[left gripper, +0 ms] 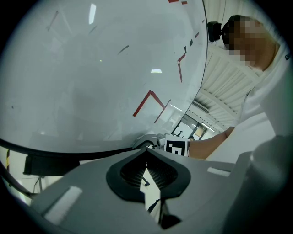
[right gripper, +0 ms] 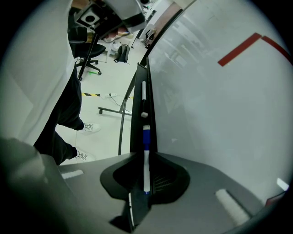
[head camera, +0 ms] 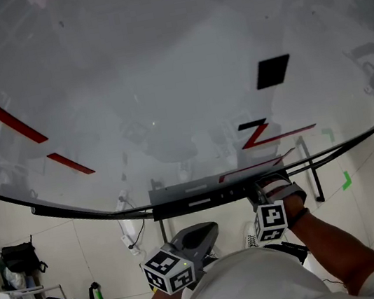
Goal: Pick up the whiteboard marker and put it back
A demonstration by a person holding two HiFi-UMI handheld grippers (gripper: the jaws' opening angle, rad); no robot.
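One red-marked whiteboard (head camera: 157,58), marker (right gripper: 146,137) in right gripper (right gripper: 146,157), pale floor (right gripper: 105,132)

White shirt (head camera: 266,284); grey left gripper (head camera: 202,232) bears a black-and-white marker cube (head camera: 168,270).

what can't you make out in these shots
Right gripper view: the whiteboard marker has its near end hidden between the jaws, and its print is too small to read.
Head view: the marker is unseen, blocked by the right gripper.
Left gripper view: the left gripper body covers part of the whiteboard lower edge.
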